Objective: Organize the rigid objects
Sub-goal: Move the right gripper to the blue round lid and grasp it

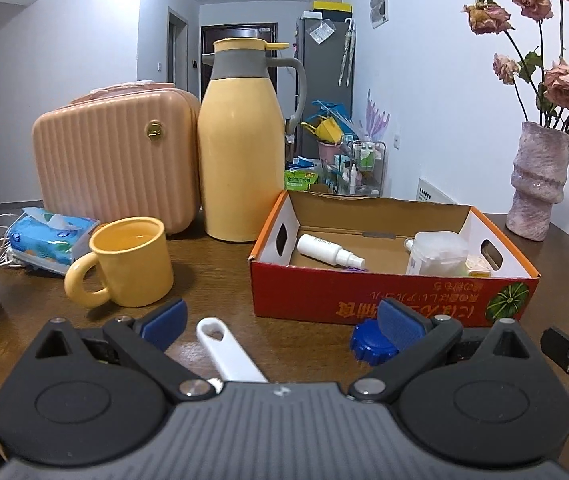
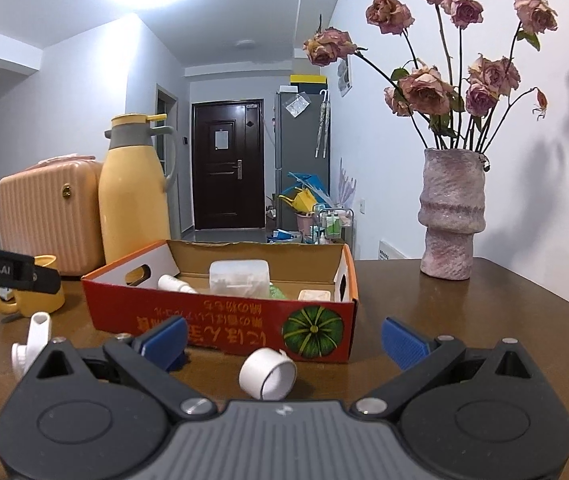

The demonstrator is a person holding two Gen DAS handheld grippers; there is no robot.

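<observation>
1. Working over a brown wooden table (image 2: 424, 320), you are facing a hallway.
2. Your left gripper (image 1: 282, 322) is gaping around a white opener (image 1: 226, 354); your right gripper (image 2: 284, 338) is gaping around a white cap (image 2: 268, 372).
3. Both are lying just before the red box (image 2: 220, 320); a blue cap (image 1: 370, 340), possibly touching it, is sitting beside the left gripper.

Red box (image 1: 364, 300) – green pumpkin print; yellow mug (image 1: 132, 264); ribbed pink case (image 1: 116, 160).

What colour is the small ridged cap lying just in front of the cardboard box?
Blue. The ridged cap shows best in the left wrist view, partly behind a pad of the left gripper.
</observation>
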